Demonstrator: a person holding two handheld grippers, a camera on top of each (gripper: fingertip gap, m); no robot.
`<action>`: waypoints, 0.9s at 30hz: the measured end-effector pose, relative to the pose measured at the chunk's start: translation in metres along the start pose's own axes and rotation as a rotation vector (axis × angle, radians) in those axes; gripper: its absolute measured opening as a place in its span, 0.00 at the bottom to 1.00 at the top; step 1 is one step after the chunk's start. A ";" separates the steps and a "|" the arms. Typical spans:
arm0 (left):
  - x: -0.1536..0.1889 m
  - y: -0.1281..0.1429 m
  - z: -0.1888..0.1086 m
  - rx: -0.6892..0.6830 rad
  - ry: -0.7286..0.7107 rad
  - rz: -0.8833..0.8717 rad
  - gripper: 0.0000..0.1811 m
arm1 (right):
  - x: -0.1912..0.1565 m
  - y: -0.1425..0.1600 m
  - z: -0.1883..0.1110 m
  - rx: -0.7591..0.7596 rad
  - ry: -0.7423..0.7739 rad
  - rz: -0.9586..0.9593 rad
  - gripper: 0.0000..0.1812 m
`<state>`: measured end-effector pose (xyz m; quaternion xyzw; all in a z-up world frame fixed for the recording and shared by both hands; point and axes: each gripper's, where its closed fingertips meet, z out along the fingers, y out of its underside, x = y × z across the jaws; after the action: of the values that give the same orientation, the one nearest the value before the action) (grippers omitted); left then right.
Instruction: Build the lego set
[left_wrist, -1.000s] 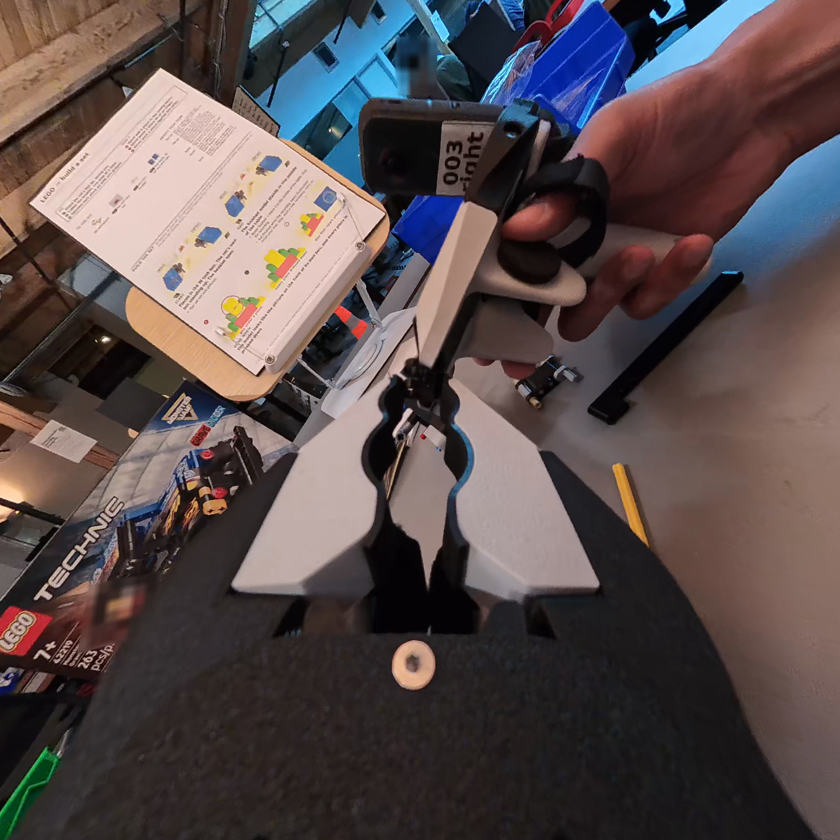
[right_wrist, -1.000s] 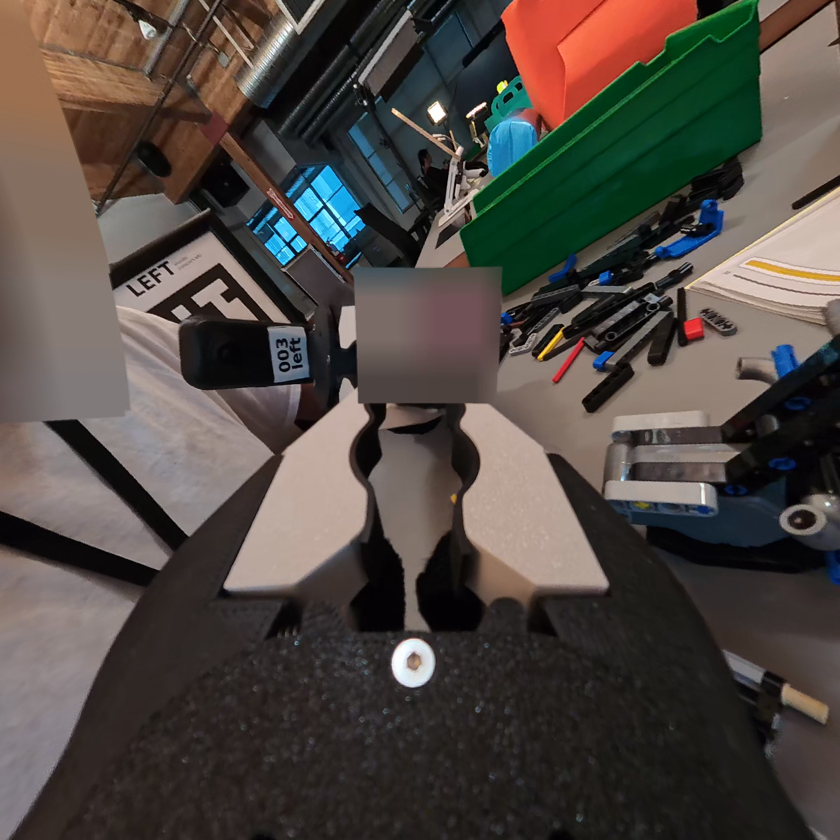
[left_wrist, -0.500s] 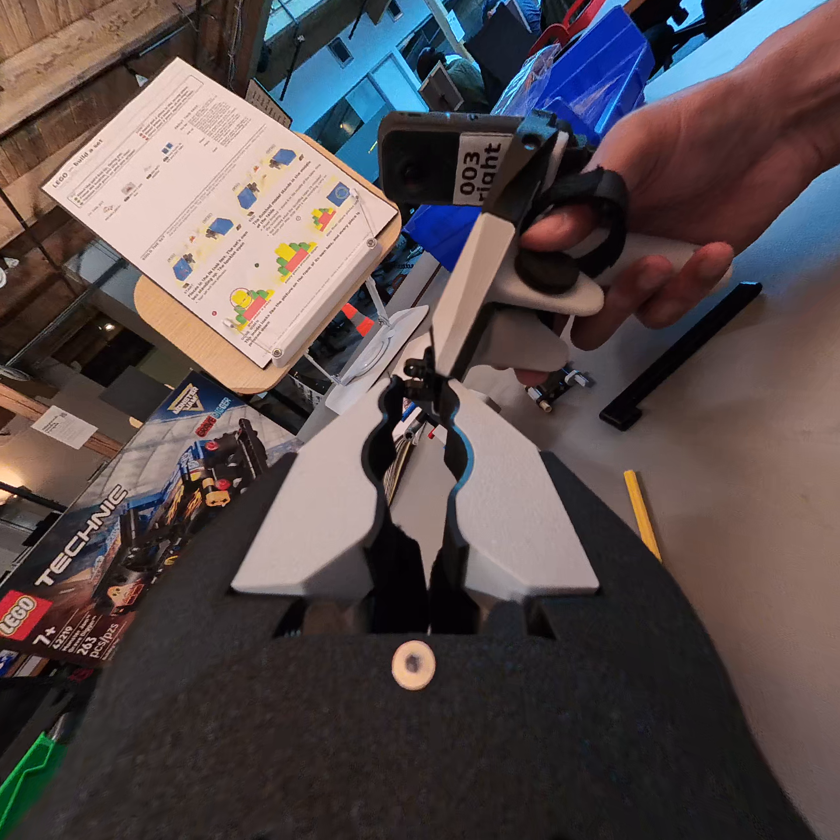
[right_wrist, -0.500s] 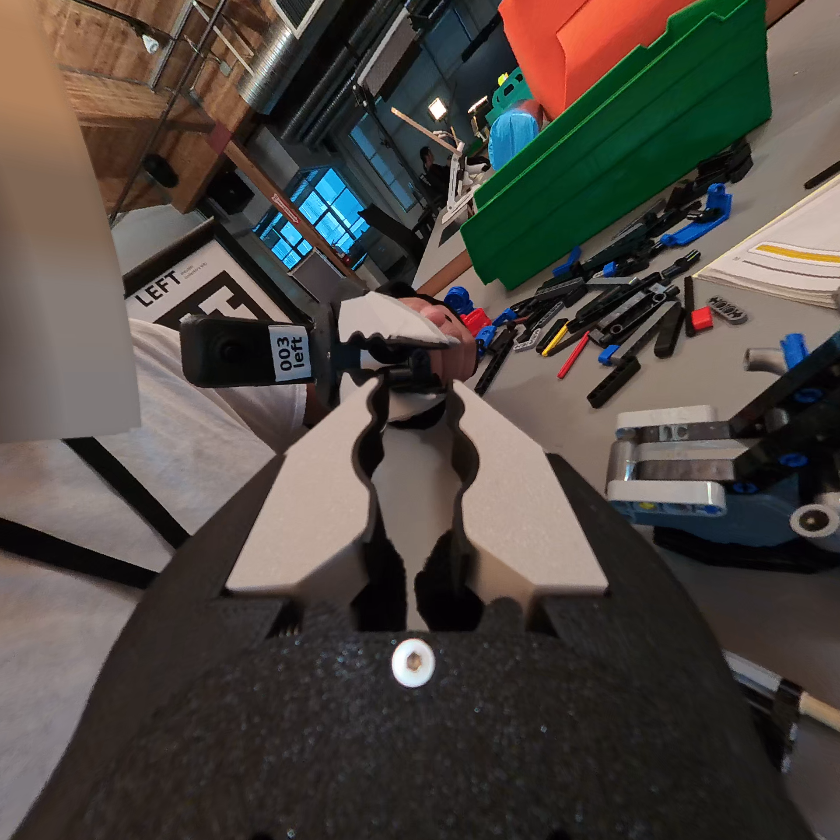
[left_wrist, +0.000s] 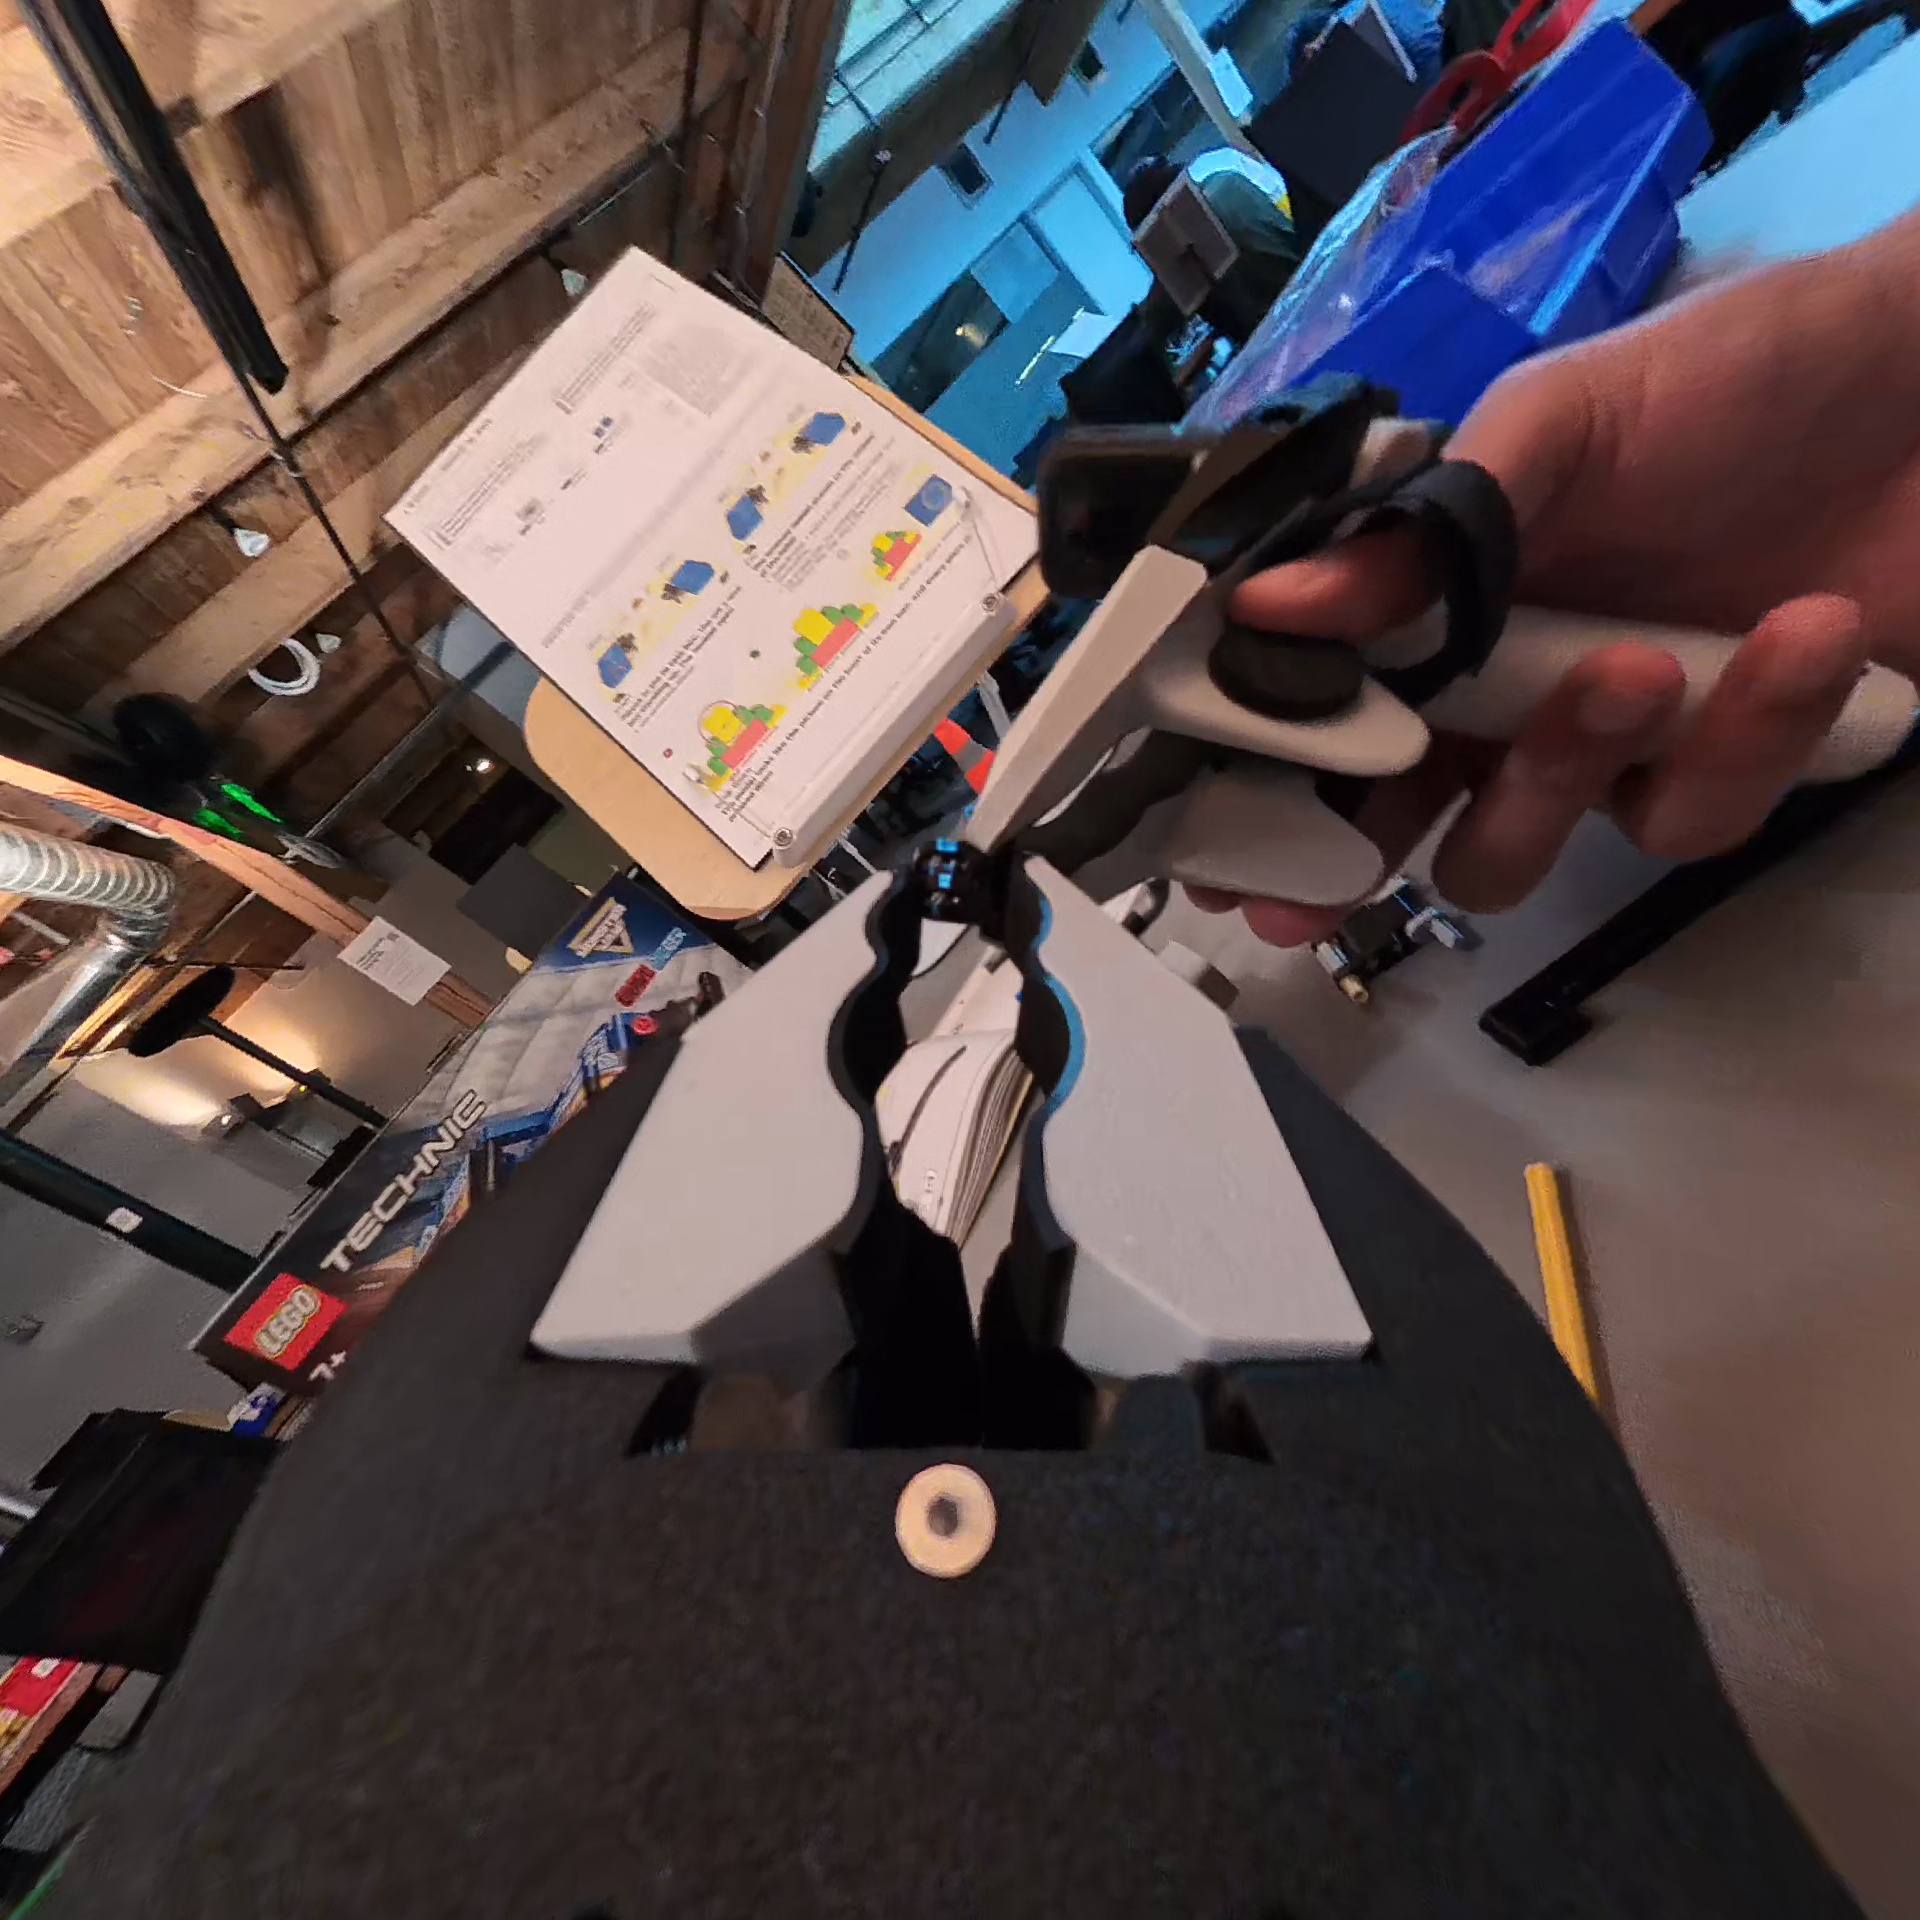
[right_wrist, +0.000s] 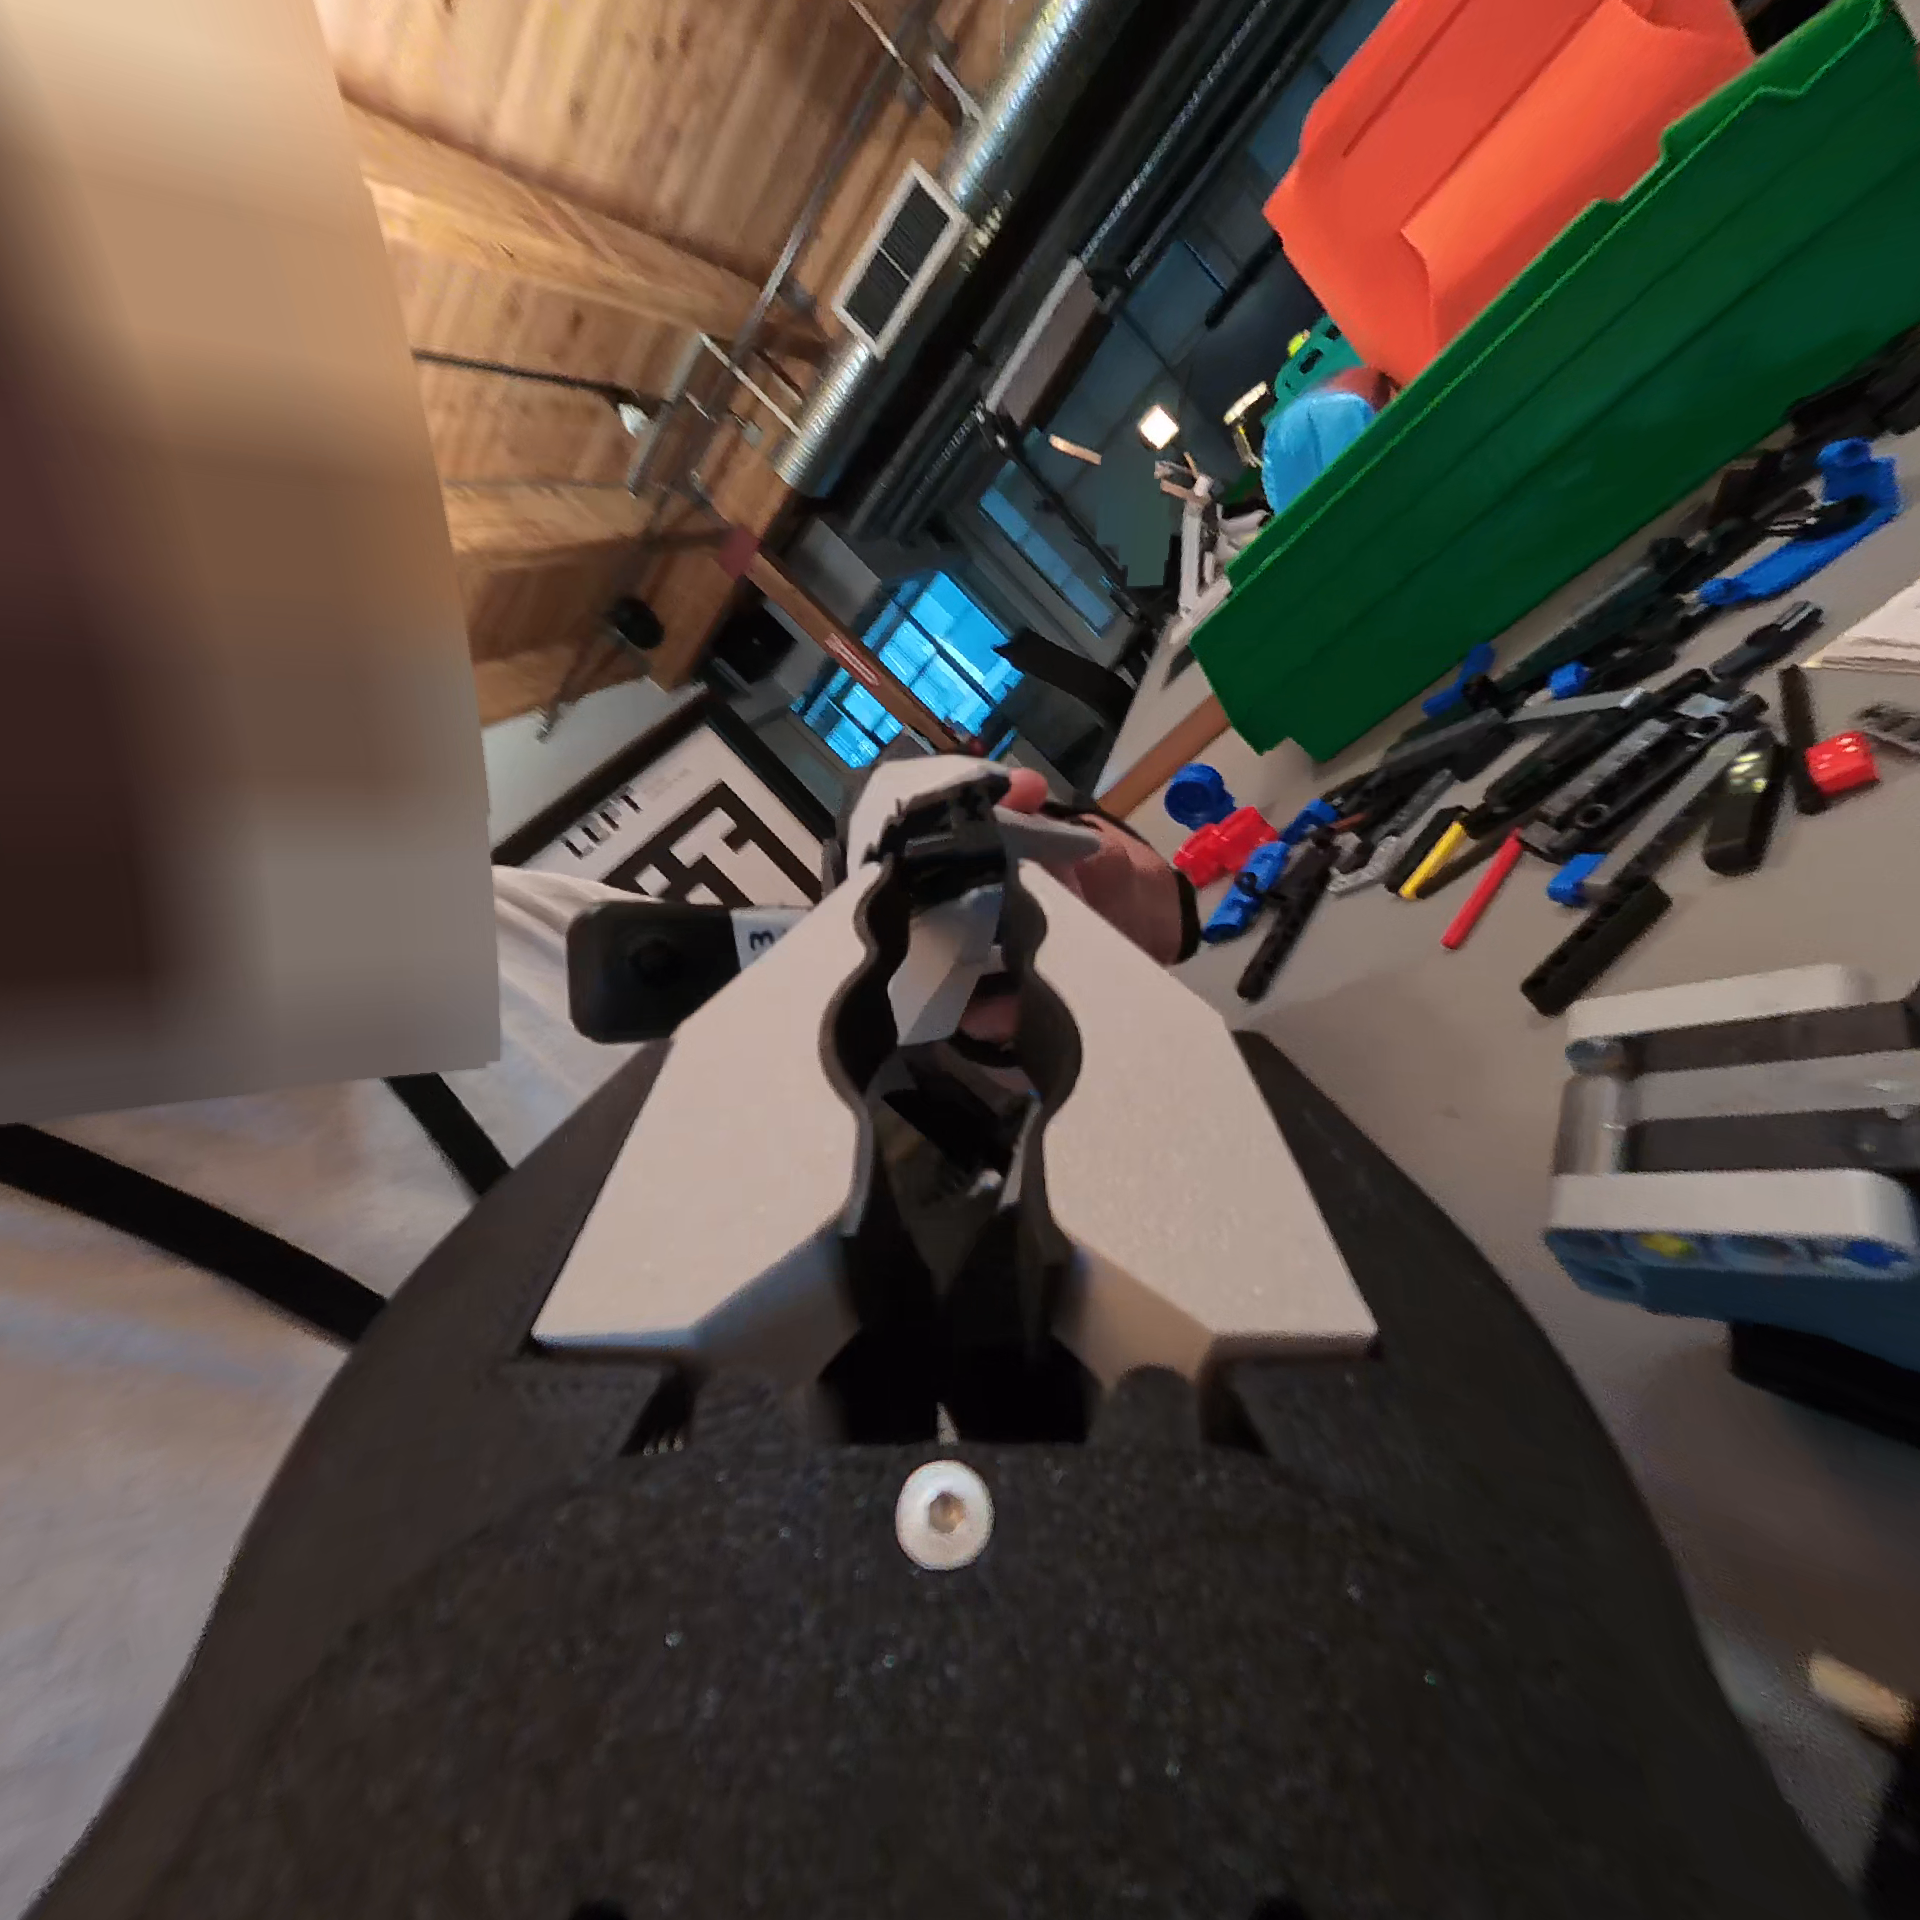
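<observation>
So both grippers are meeting tip to tip up in the air, middle of each frame, working on one tiny black piece with blue bits (left_wrist: 948, 885). In the left wrist view the left gripper (left_wrist: 956, 899) has its tips pinched narrow around that piece, and the right gripper's fingers come down onto it from the upper right, with the hand (left_wrist: 1662, 582) holding it. From the right wrist view, the right gripper (right_wrist: 951, 883) looks narrow too, but the other tool's tips and the piece are jammed in the same spot, so I can't tell if it's really gripping or just pressing. My guess: this is a small sub-assembly step, pushing a pin or connector together or passing it over. The next move needs the two tips kept lined up and a squeeze straight along the piece, otherwise it probably pops out. Room-wise, all fine, since they're off the table. The half-built model (right_wrist: 1725, 1174) sits at the right edge of the right view, with the loose parts pile (right_wrist: 1558, 790) above it in front of the green bin (right_wrist: 1558, 468). In the left view there's a yellow axle (left_wrist: 1558, 1278) on the table lower right, a black beam (left_wrist: 1662, 914) mid right, and the instruction sheet (left_wrist: 707, 582) and box (left_wrist: 436, 1174) on the left.
</observation>
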<state>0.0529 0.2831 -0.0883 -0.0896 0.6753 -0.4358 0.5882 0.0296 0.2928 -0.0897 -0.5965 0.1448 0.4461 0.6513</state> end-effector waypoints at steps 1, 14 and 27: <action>-0.002 -0.001 0.000 0.003 -0.011 -0.004 0.08 | -0.001 -0.002 0.001 0.017 -0.010 0.003 0.09; -0.010 0.016 -0.003 -0.065 -0.175 0.476 0.08 | 0.017 0.002 -0.008 -0.039 0.173 -0.030 0.11; -0.002 0.014 -0.003 -0.055 -0.208 0.619 0.07 | 0.016 0.001 -0.008 -0.003 0.105 0.105 0.07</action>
<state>0.0568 0.2943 -0.0968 0.0600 0.6185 -0.2063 0.7559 0.0402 0.2918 -0.1038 -0.6115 0.2093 0.4482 0.6176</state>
